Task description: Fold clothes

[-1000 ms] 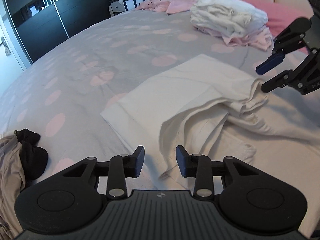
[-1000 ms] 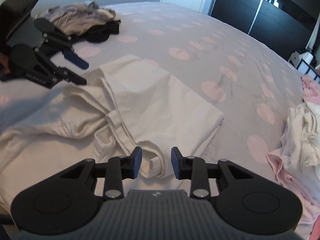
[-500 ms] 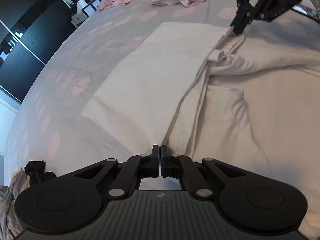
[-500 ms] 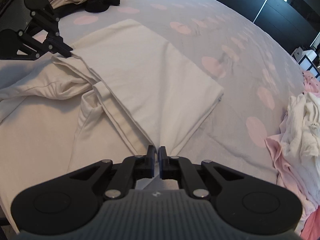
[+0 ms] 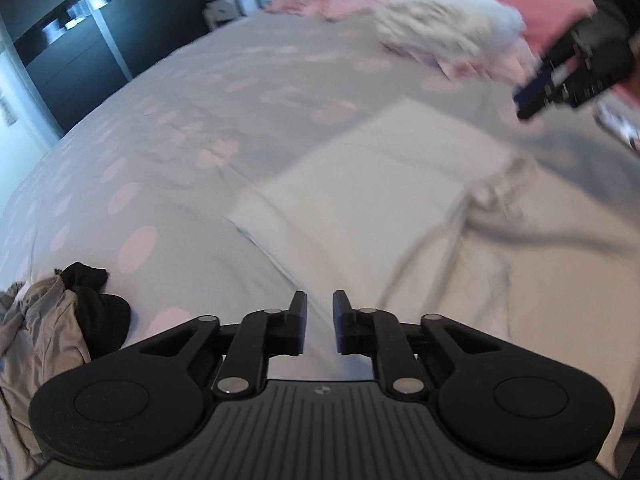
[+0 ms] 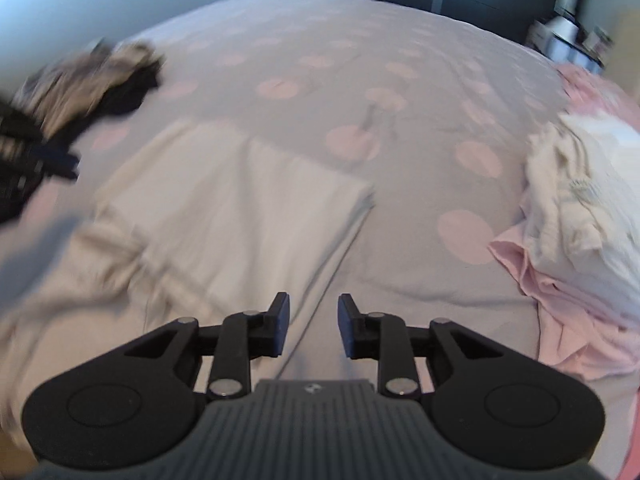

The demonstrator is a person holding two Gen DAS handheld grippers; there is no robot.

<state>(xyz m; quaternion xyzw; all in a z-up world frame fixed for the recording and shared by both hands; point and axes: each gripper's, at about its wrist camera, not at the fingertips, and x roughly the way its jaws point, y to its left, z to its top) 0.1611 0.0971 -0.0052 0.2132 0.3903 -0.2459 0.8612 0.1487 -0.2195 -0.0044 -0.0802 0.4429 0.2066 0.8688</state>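
Left wrist view: the left gripper [image 5: 320, 322] is spread, holding nothing, above the near edge of a white garment [image 5: 384, 200] lying partly folded on the grey, pink-spotted bed [image 5: 168, 128]. Right wrist view: the right gripper [image 6: 313, 326] is spread and empty over the garment's edge; a pile of white and pink clothes [image 6: 576, 216] lies to the right.

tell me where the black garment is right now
The black garment lies at the lower left of the left wrist view, against a grey garment on the bedspread, left of the white garment.
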